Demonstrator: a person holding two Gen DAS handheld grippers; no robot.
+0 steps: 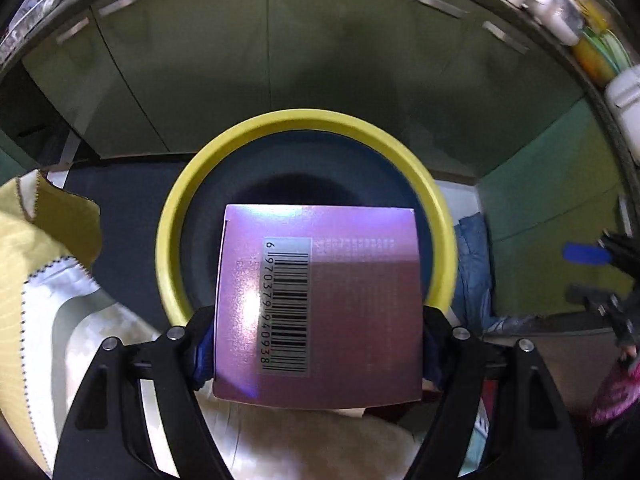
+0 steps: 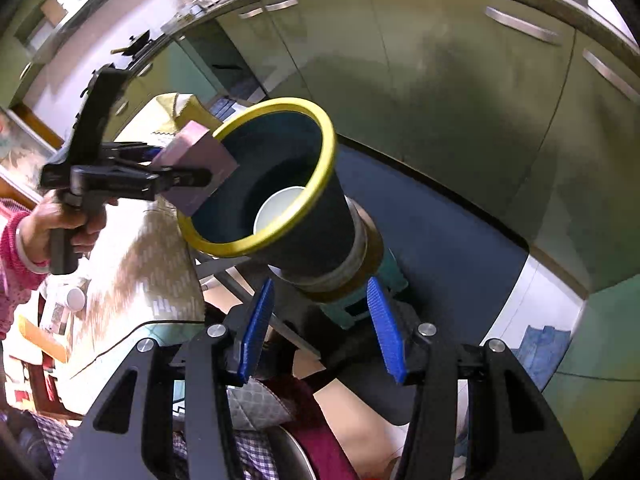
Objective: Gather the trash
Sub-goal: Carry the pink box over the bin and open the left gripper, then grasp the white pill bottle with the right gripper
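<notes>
A person holds a pink box over the mouth of a yellow-rimmed bin.

The left gripper (image 1: pixel 318 344) clamps a shiny pink box (image 1: pixel 318 304) between its fingers, barcode side facing the camera, directly above the open dark bin (image 1: pixel 172 248) with its yellow rim. From the right wrist view, the box (image 2: pixel 196 168) sits at the near edge of the bin (image 2: pixel 316 184), and a white paper cup (image 2: pixel 278 210) lies inside at the bottom. The right gripper (image 2: pixel 320 328) hangs apart from the bin with its blue-padded fingers (image 2: pixel 256 328) spread wide and nothing between them. Green cabinet doors (image 1: pixel 280 60) stand behind the bin, and a yellow patterned tablecloth (image 1: pixel 48 240) lies to its left.
</notes>
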